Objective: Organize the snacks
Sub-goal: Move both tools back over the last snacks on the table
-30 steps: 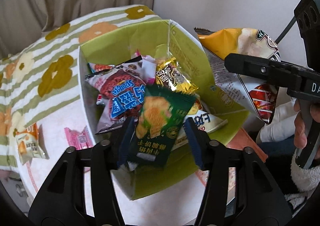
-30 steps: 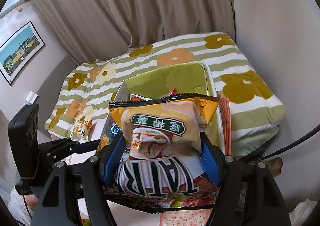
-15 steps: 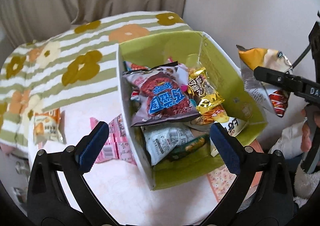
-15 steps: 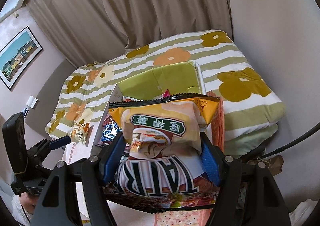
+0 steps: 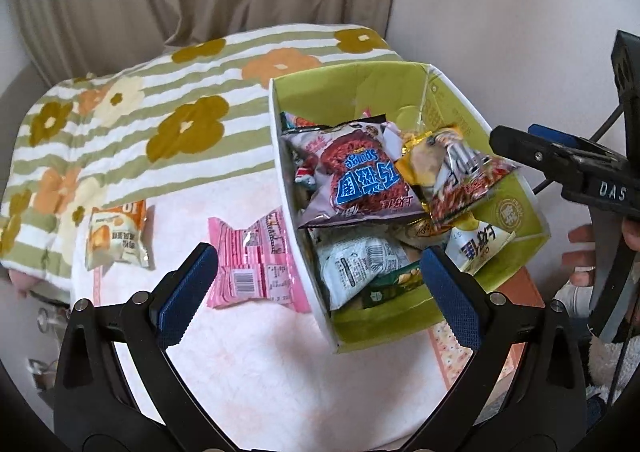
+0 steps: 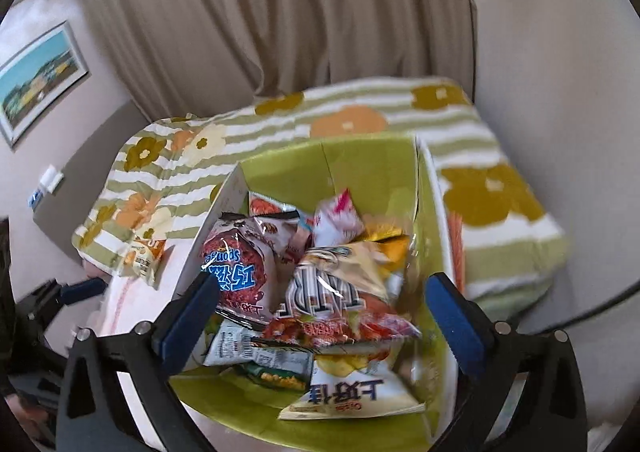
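right gripper (image 6: 320,318) agape, chip bag (image 6: 340,304) (boxed)

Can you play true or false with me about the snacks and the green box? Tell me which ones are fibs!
1. The yellow and red chip bag is lying in the green box. True.
2. The right gripper is squeezing a snack. False: its fingers are spread apart and hold nothing.
3. The pink packet lies on the table outside the box. True.
4. The left gripper is shut on the pink packet. False: it is open and empty.
5. The small orange and white packet is inside the box. False: it lies out on the table, by the flowered blanket.
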Demonstrator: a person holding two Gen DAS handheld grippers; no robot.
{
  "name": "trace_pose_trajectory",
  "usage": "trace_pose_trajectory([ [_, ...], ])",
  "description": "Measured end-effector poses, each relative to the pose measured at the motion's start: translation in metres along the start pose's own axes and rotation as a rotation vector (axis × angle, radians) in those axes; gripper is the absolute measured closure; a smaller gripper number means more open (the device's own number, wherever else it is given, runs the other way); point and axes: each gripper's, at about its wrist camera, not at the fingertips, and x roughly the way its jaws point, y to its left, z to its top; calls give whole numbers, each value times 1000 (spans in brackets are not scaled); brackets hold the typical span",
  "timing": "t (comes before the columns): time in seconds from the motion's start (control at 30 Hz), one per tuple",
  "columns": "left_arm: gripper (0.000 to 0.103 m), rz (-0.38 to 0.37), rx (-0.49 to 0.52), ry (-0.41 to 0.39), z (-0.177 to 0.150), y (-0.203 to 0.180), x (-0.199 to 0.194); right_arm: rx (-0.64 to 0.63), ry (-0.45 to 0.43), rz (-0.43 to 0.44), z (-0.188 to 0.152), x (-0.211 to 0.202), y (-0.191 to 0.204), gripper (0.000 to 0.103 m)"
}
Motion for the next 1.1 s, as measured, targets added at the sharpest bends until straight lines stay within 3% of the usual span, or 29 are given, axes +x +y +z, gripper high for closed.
trace_pose_trajectory([
  [0.2, 2, 19, -18, -17, -11, 2, -12, 25, 44, 62, -4, -8, 3, 0],
  [0.43, 2, 107, -45, -58, -18, 17, -37, -78, -43, 108, 4, -34, 38, 0],
  [0.57, 2, 119, -91, -57, -22, 40, -48, -120, -71, 111, 6, -41, 67, 0],
  [0.8, 2, 124, -152, -66, -30, 101, -54, -162, -89, 71, 9, -24, 124, 0],
  [1.1, 2, 80, -187, -19, -38, 227, -46, -115, -53, 50, 12, 25, 211, 0],
])
